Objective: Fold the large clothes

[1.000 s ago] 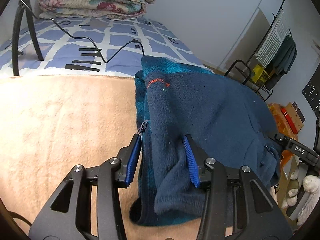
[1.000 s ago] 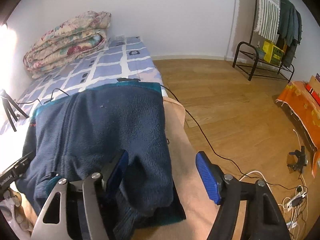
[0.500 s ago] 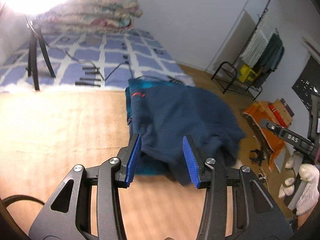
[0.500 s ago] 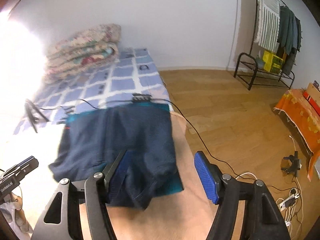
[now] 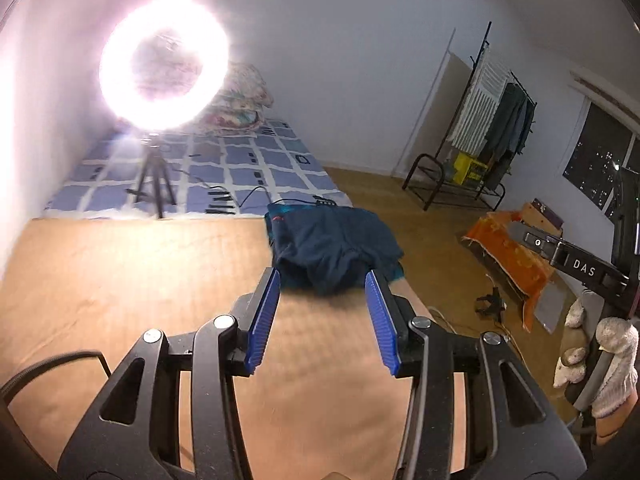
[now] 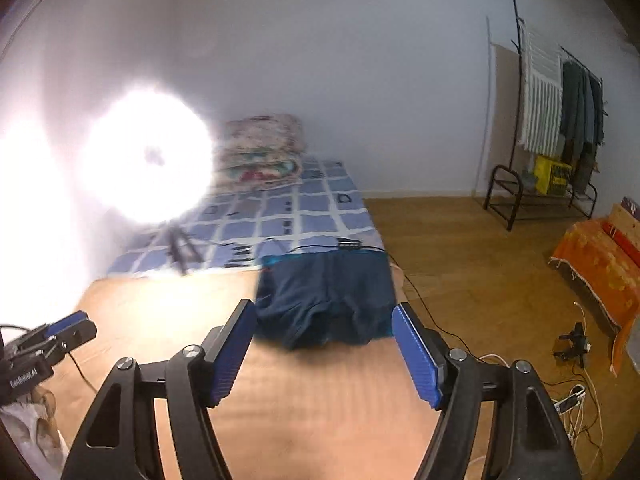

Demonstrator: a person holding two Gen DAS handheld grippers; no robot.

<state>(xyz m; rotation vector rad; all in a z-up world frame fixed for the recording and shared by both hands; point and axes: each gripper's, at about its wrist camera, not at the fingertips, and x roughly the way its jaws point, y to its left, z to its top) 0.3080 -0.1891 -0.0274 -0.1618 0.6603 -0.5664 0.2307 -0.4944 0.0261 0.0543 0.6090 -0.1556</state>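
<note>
both hand-held grippers now off folded fleece (image 5: 336, 248).

Folded navy fleece (image 6: 326, 300) beyond opening tongs (image 6: 324, 354)

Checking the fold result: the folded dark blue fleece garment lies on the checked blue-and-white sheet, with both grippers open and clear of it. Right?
Not quite: the folded dark blue fleece garment lies on the tan blanket, as the right wrist view shows. Both grippers are open and clear of it.
</note>
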